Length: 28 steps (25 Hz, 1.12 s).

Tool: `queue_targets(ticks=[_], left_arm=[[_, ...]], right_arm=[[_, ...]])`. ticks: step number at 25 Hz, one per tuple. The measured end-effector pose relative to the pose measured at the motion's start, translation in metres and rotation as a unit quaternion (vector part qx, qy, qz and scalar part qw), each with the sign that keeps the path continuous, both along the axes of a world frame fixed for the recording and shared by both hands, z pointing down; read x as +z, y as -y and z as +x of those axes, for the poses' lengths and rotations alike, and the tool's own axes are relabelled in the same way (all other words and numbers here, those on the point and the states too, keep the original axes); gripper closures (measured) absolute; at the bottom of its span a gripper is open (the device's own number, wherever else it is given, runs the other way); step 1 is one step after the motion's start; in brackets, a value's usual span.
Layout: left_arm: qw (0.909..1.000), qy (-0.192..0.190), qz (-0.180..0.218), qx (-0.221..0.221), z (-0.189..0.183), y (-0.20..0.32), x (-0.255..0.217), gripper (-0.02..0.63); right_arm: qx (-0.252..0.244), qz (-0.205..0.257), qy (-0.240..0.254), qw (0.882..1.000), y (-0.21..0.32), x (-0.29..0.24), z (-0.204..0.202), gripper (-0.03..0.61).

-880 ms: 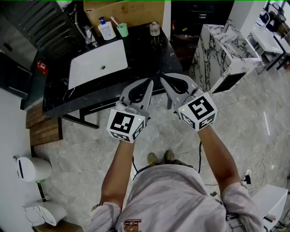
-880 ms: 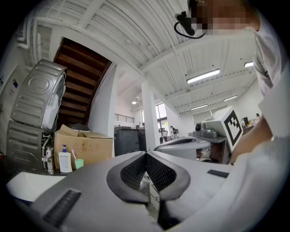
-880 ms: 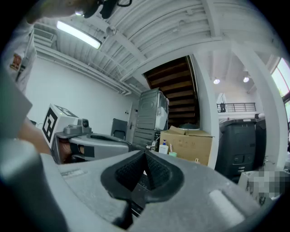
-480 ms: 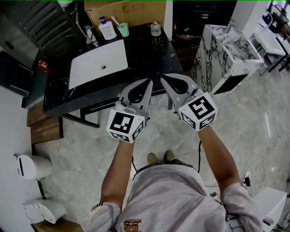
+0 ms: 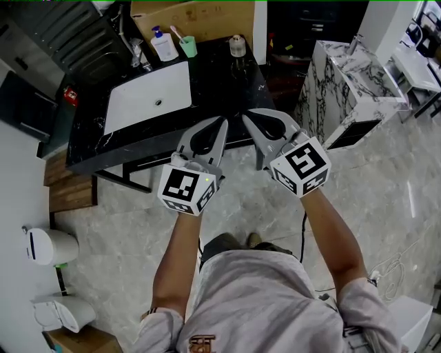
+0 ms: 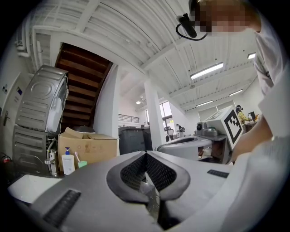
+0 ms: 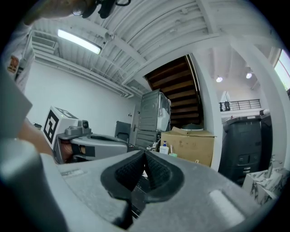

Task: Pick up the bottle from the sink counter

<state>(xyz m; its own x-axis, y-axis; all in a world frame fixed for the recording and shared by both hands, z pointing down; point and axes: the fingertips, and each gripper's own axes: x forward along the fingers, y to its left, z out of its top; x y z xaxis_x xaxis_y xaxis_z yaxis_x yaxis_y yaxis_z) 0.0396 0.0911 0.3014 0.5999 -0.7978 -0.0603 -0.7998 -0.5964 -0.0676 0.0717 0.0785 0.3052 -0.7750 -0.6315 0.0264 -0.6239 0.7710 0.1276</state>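
Observation:
The bottle [image 5: 164,45] is a white pump bottle with a blue top. It stands at the back of the black sink counter [image 5: 231,86], left of a green cup [image 5: 187,45]. It shows small in the left gripper view [image 6: 68,162] and the right gripper view [image 7: 164,148]. My left gripper [image 5: 222,123] and right gripper [image 5: 247,117] hover side by side over the counter's front edge, well short of the bottle. Both are shut with nothing between the jaws.
A white basin [image 5: 148,96] with a faucet [image 5: 134,55] fills the counter's left half. A glass jar [image 5: 237,45] stands at the back right, before a cardboard box [image 5: 200,17]. A marble-patterned cabinet [image 5: 351,83] stands to the right. Wooden steps [image 5: 69,189] and white bins [image 5: 48,248] are on the left.
Both grippers have edged slightly forward toward the counter, the left one a little to the left. The person's feet have shifted. Both jaws stay shut.

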Motion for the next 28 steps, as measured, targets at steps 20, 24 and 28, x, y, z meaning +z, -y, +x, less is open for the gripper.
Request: queue_targets(ticks=[20, 24, 28], left_arm=[[0.9999, 0.002, 0.010, 0.009, -0.026, 0.138, 0.002, 0.614], [0.9996, 0.005, 0.008, 0.027, -0.039, 0.180, 0.002, 0.614], [0.9989, 0.002, 0.005, 0.047, -0.048, 0.221, 0.004, 0.614]], right_arm=[[0.019, -0.004, -0.021, 1.000, 0.140, 0.011, -0.008, 0.577], [0.036, -0.011, -0.021, 0.999, 0.188, 0.013, -0.020, 0.577], [0.051, -0.013, -0.027, 0.998, 0.231, 0.014, -0.033, 0.577]])
